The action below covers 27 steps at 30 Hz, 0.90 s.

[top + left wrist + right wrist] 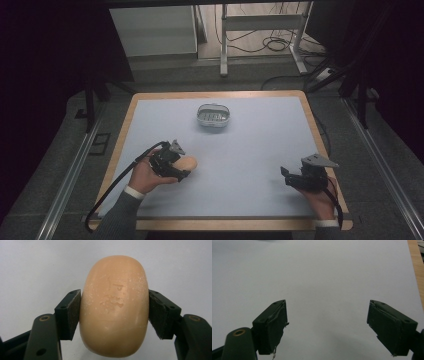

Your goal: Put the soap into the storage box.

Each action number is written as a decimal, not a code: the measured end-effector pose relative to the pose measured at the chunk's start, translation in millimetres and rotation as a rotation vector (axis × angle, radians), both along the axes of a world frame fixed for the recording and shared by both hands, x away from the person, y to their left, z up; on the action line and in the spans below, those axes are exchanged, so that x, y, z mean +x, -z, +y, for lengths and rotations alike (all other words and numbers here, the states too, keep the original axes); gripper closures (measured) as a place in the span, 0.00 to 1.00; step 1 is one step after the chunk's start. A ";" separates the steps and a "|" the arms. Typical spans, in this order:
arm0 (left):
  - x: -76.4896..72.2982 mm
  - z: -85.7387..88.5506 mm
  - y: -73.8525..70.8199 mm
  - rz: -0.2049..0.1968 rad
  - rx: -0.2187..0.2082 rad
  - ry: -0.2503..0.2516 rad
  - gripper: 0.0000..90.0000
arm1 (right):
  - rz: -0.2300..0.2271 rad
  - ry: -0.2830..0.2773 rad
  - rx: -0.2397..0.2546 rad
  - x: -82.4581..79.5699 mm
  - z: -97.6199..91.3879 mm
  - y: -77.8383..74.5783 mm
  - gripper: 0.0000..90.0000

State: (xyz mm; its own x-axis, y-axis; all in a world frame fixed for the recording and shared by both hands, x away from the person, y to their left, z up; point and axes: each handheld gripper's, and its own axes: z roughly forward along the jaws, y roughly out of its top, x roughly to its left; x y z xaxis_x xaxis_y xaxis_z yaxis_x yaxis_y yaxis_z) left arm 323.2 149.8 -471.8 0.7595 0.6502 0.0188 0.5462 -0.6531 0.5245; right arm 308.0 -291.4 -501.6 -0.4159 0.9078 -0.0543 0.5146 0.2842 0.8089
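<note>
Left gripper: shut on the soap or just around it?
Shut on it. In the left gripper view both pads press the sides of the soap bar, no gap either side. The left gripper holds it low over the table.

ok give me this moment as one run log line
left gripper: shut on soap | right gripper: open, nothing held | soap dish: far side of table

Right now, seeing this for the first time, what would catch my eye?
Probably the peach-coloured soap bar, clamped between the jaws of the left gripper at the table's near left. Next, a small white oval dish sits alone toward the far middle, while the right gripper waits open and empty at the near right.
</note>
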 end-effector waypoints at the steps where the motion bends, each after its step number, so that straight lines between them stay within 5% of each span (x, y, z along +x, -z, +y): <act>1: 0.6 0.2 -0.4 0.000 -0.001 0.000 0.36 | 0.001 0.001 -0.002 0.1 0.0 0.1 0.18; 27: 9.6 1.3 -9.8 -0.028 -0.022 -0.012 0.36 | -0.007 0.005 -0.015 0.3 -0.9 0.3 0.18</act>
